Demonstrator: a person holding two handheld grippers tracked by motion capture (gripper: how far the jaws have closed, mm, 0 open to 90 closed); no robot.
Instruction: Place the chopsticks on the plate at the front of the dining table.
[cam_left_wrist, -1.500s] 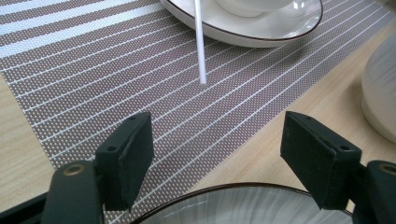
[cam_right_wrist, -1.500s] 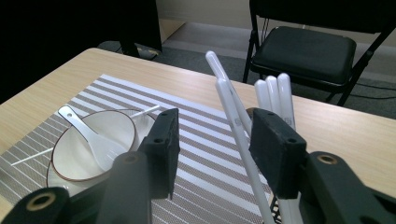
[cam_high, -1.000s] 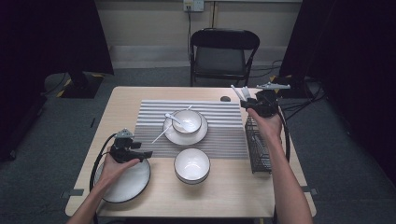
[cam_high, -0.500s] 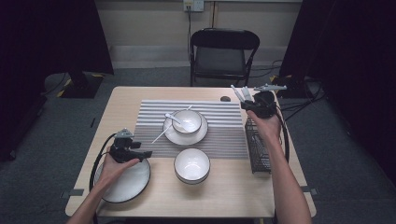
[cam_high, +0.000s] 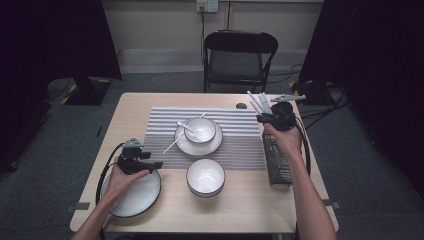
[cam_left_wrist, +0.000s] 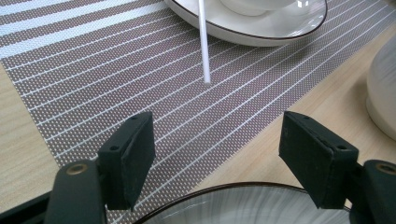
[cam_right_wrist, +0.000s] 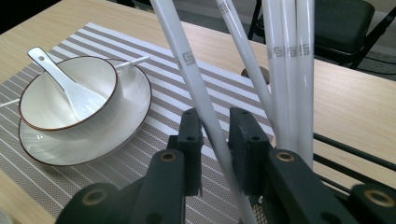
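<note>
Even overhead light falls on the worktop (cam_high: 150, 107), while the room around it sinks into near black at both sides. Shadows under the bowls (cam_high: 205, 177) are soft and short. In the left gripper view the plate (cam_left_wrist: 243, 207) glares pale at the bottom edge. In the right gripper view the near chopsticks (cam_right_wrist: 196, 84) and claw (cam_right_wrist: 215, 140) blur slightly; the bowl rims bend a little.
</note>
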